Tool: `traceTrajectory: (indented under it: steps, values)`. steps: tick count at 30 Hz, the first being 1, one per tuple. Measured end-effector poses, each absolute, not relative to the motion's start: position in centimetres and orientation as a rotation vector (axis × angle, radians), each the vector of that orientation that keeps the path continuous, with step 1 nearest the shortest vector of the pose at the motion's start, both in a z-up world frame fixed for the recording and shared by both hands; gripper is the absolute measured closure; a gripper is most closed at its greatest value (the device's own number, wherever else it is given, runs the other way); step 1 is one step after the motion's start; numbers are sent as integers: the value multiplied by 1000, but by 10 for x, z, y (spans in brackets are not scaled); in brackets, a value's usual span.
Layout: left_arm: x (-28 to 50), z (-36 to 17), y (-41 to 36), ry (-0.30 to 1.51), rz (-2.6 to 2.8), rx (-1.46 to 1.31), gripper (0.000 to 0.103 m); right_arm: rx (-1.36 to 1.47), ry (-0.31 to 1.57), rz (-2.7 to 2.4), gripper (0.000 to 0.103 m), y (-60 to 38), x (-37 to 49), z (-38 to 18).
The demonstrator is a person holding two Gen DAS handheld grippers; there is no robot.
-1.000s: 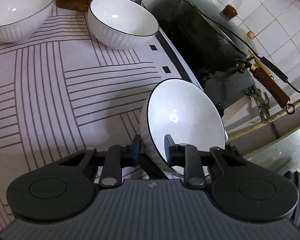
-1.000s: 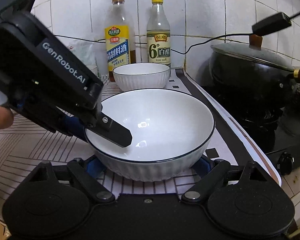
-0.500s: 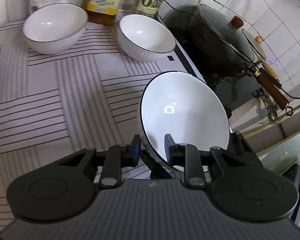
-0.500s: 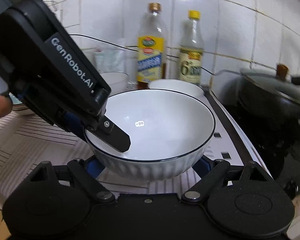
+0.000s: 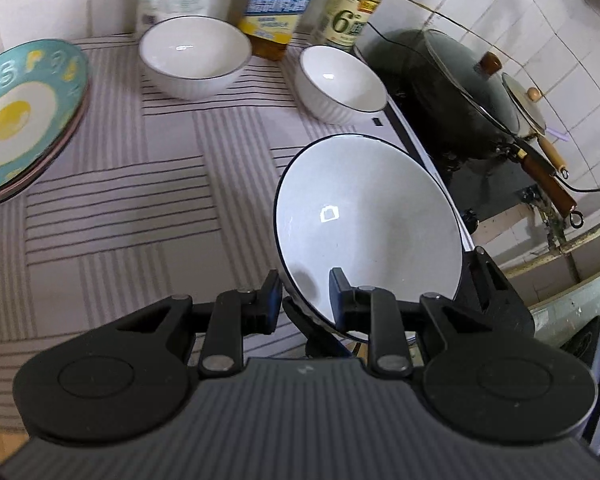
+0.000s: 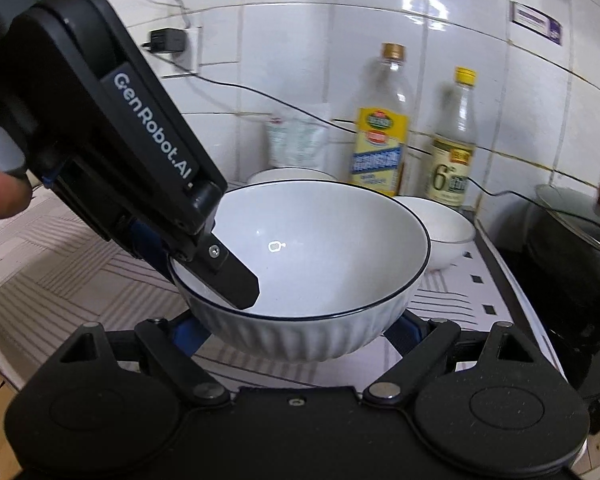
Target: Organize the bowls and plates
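The left gripper (image 5: 305,292) pinches the big white bowl (image 5: 368,232) by its rim at 7 o'clock. The right gripper (image 6: 296,330) has its jaws spread wide around the bowl, above the striped mat (image 5: 112,200).

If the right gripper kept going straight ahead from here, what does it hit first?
Almost certainly the big white bowl the left gripper is clamping by the rim: it sits right between the right gripper's open fingers. Behind it are a smaller bowl and the bottles.
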State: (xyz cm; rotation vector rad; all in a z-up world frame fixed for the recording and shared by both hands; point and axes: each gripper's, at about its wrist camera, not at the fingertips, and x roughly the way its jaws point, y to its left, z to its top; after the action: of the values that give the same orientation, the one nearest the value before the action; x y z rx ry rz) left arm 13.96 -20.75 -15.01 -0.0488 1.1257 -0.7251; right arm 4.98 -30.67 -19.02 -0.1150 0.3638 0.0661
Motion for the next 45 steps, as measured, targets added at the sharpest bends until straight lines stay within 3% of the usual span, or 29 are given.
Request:
traceTrajectory:
  steps: [15, 28, 45]
  values:
    - [172, -167, -146, 1122, -586, -103, 77, -168, 393, 220, 11, -261, 107, -199]
    - [212, -195, -138, 1123, -481, -6, 76, -224, 495, 233, 11, -233, 171, -226]
    - [200, -183, -135, 1112, -506, 2, 75, -153, 574, 101, 5, -271, 117, -203]
